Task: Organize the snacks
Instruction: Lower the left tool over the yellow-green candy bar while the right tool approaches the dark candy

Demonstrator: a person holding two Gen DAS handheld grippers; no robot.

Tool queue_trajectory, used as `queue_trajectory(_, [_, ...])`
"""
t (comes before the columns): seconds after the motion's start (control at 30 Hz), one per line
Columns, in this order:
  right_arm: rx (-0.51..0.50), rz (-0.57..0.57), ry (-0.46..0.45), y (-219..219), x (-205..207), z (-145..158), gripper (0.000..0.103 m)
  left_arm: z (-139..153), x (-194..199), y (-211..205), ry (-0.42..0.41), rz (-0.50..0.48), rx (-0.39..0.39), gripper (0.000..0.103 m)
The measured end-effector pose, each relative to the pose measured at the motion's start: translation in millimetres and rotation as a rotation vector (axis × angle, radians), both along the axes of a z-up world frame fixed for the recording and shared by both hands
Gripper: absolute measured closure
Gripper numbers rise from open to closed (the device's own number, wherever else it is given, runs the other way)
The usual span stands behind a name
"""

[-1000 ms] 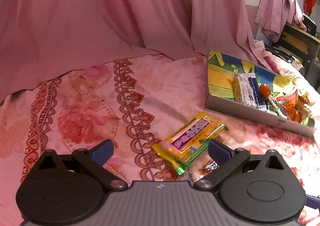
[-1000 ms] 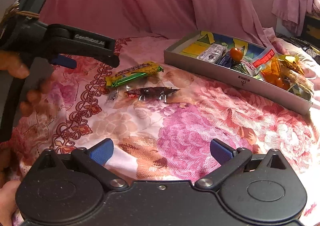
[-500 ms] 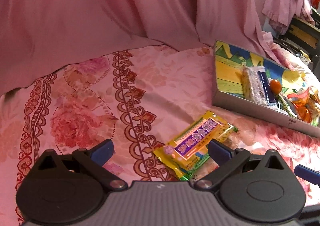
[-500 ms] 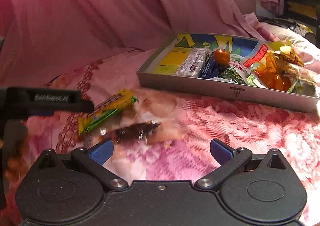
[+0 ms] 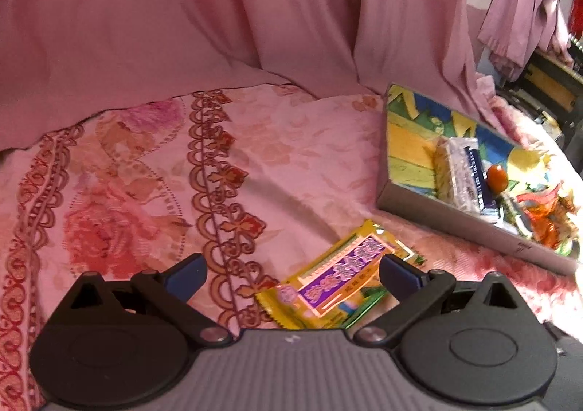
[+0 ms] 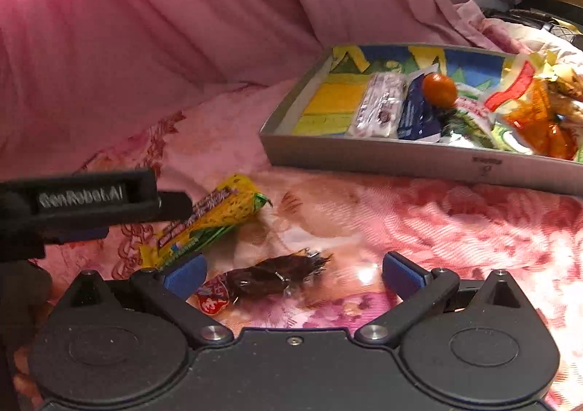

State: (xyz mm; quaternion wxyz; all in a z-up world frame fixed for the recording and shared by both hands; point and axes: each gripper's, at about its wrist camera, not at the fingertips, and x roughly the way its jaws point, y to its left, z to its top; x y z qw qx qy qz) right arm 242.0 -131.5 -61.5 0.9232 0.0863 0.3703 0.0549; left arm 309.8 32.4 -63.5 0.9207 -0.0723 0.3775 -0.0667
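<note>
A yellow and purple snack packet [image 5: 337,283] lies flat on the floral bedspread, just ahead of my open left gripper [image 5: 291,270] and nearer its right finger. The same packet [image 6: 215,218] shows in the right wrist view, with the left gripper's black body over its left end. A dark brown sweet in a clear wrapper [image 6: 266,280] lies between the fingers of my open right gripper [image 6: 291,270], close to the left finger. The grey tray [image 6: 419,159] with a colourful bottom holds several snacks and a small orange fruit [image 6: 439,88]. From the left wrist the tray [image 5: 437,218] sits to the right.
Pink fabric hangs as a backdrop behind the bed [image 5: 255,28]. A pink garment [image 5: 517,24] hangs at the far right above dark furniture [image 5: 550,86]. The bedspread [image 5: 145,174] stretches out left of the packet.
Both grippers have moved in lower and closer to the loose snacks. The brown sweet now lies between the right fingers, and the yellow packet sits nearer the left gripper.
</note>
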Motion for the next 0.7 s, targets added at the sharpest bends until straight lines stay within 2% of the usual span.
queue_trajectory(0.1, [-0.054, -0.001, 0.011, 9.7, 4.2, -5.1, 0.001, -4.5, 2.8, -1.8, 0.007, -0.024, -0.025, 0.0])
queue_trajectory(0.2, [-0.107, 0.017, 0.005, 18.8, 2.0, -7.7, 0.001, -10.2, 6.2, -7.2, 0.016, -0.043, -0.012, 0.0])
queue_trajectory(0.47, [-0.134, 0.07, 0.003, 22.7, -10.2, -10.4, 0.001, -12.3, 8.1, -19.1, 0.039, -0.081, 0.016, 0.002])
queue_trajectory(0.6, [-0.075, 0.045, -0.007, 15.1, -13.4, -8.5, 0.001, -12.7, 10.6, -17.0, 0.051, -0.097, 0.038, 0.002])
queue_trajectory(0.7, [-0.057, 0.019, -0.002, 17.2, -9.4, -6.9, 0.001, -9.8, 18.8, -17.1, 0.057, -0.188, 0.098, 0.002])
